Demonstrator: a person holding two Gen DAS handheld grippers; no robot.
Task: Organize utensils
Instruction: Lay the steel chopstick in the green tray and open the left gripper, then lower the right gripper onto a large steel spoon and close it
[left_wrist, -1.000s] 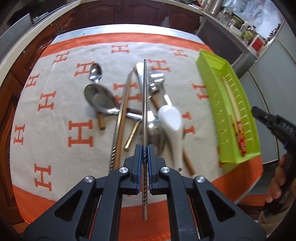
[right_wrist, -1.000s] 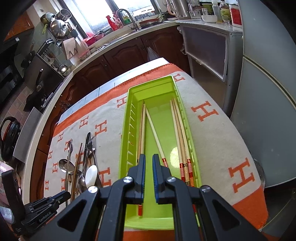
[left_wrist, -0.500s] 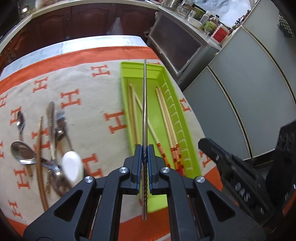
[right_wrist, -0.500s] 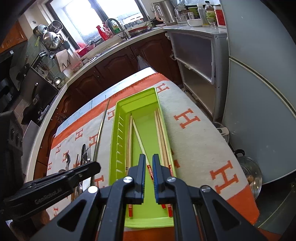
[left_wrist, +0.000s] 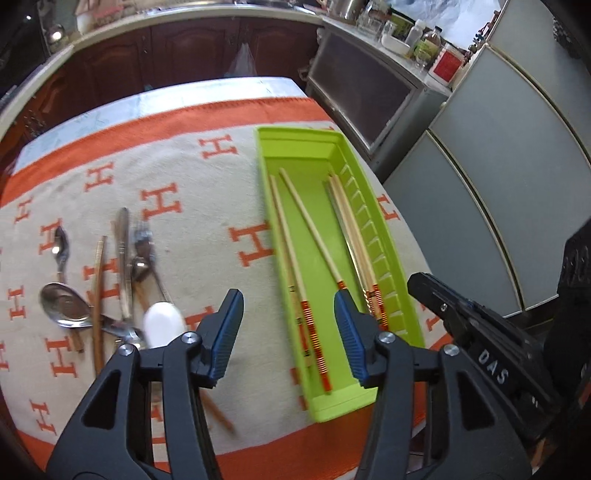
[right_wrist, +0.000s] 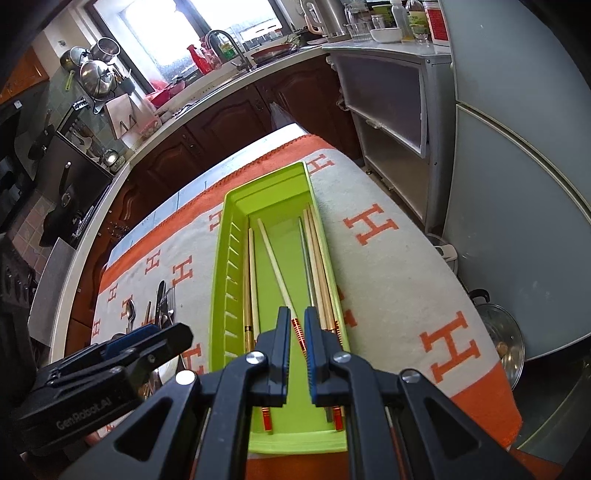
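A lime green tray lies on the right of the orange and white cloth. It holds several wooden chopsticks and a metal chopstick along its right side. My left gripper is open and empty above the tray's near left edge. It also shows in the right wrist view. My right gripper is nearly shut with nothing between its jaws, over the tray's near end. A pile of spoons, a fork, a white ceramic spoon and a brown chopstick lies to the left.
The cloth covers a table with dark cabinets behind. A grey cabinet and a fridge stand close on the right. A pot lid lies on the floor.
My left gripper carried the metal chopstick from the pile to the tray, opened and released it. The chopstick now lies in the tray. My right gripper stayed over the tray's near end.
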